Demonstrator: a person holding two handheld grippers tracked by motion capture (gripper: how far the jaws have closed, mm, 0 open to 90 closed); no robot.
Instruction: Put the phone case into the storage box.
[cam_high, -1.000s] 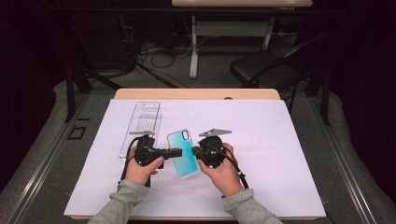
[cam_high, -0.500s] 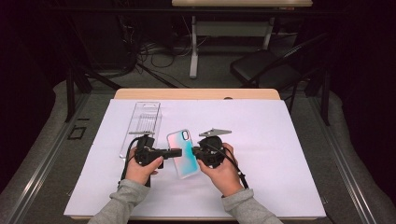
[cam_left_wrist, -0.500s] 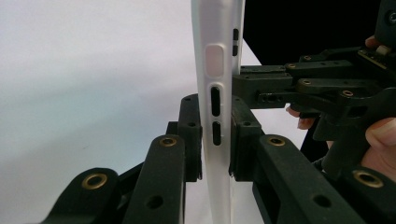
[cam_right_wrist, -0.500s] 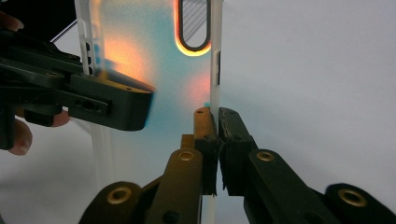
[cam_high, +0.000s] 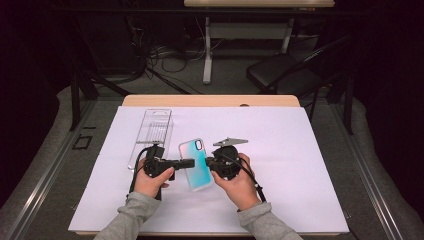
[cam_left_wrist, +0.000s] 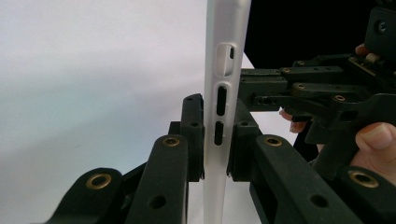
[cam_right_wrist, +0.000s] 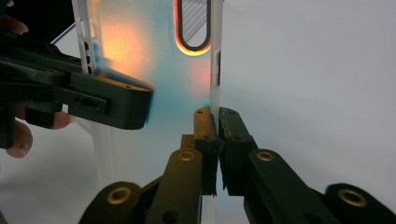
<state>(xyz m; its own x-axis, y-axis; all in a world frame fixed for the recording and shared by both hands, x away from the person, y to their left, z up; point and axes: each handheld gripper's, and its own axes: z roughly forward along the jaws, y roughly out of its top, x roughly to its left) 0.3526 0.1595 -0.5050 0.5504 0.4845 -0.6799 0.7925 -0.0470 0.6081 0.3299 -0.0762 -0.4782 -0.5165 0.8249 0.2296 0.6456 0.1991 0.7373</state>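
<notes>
1. Left gripper (cam_high: 189, 162): jaws just been closing; now clamped on left long edge of phone case (cam_high: 195, 164). Left gripper view confirms: pads tight on white side rail (cam_left_wrist: 215, 154), just below button slots.
2. Right gripper (cam_high: 211, 162): jaws pinched shut on opposite long edge of case; right gripper view shows thin rim (cam_right_wrist: 214, 84) squeezed between pads.
3. Compared w/ earlier high views: case position and tilt unchanged, hands in same spots. Only change noted = left jaws finishing their grip.
4. Meaning, as judged: two-sided hold now complete; case secured at both rims, ready for lifting, turning or flexing. Neither side free to slip unless one jaw relaxes.
5. Case location: near front-centre of white sheet (cam_high: 310, 165), between both hands, camera cut-out (cam_high: 199, 145) toward far end; teal-pink back facing up. Lifted or resting on sheet: cannot tell.
6. Edges: clear plastic package (cam_high: 151, 132) lying just beyond left hand, near but apart from case. Front table edge close behind wrists.
7. Open room: wide bare sheet to right and far-right; far centre also free. Leftward travel limited by package. Best clearance judged up and rightward.
</notes>
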